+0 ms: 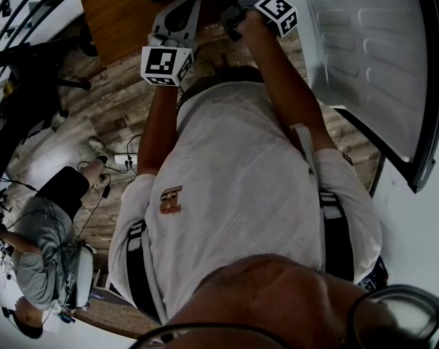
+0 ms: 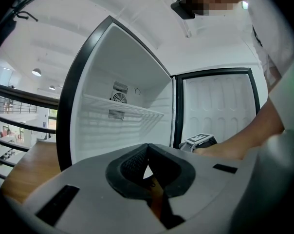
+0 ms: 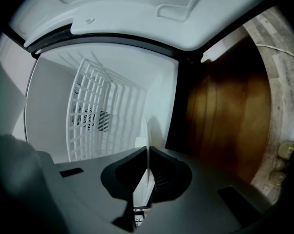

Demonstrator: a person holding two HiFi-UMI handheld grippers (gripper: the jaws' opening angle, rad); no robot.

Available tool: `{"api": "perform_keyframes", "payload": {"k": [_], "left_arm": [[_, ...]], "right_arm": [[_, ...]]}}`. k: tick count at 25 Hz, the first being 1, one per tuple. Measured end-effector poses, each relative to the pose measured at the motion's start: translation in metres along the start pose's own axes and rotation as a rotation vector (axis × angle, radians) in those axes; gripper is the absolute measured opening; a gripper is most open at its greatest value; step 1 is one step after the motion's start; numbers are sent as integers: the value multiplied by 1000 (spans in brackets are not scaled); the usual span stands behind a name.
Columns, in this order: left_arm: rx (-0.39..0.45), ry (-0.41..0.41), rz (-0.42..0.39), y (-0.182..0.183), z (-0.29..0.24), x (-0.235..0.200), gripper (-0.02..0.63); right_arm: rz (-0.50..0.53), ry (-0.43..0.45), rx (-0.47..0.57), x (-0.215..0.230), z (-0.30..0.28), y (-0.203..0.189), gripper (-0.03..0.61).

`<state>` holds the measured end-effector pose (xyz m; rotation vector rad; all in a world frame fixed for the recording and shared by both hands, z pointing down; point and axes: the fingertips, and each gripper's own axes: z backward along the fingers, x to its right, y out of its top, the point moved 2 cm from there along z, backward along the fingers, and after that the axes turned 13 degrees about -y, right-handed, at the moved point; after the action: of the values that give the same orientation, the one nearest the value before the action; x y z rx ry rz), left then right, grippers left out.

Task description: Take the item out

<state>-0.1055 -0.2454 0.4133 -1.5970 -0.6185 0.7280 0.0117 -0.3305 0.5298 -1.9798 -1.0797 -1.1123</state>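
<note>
Pinching a thin, flat white sheet [image 3: 143,186], right tool [image 3: 147,151] clamps tight; left tool [image 2: 147,146] sits closed.

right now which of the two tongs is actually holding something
The right tongs: a thin white sheet is pinched edge-on between them. The left tongs are closed too, but with nothing between them.

White wire shelf [image 2: 132,108] runs across the upper part of the open fridge [image 2: 88,145], wall to wall. Wood-plank floor [image 1: 107,111] below. A white power strip [image 1: 123,163] with cables lies on it, and a person [image 1: 49,246] sits on it at left.
</note>
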Motion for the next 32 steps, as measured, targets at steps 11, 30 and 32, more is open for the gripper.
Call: {"api": "perform_keyframes", "payload": {"k": [11,30,32], "left_arm": [[-1,12,0,-2,-2,0,18],[71,13,-43,40,5,9,18],[76,17,-43,47,7,12,18]], "right_arm": [[-83,75,-13,-1,12,-1,40],[-93,189,-33,-67,75,-4,40],[-98,191,-34,-71,82,-3,40]]}}
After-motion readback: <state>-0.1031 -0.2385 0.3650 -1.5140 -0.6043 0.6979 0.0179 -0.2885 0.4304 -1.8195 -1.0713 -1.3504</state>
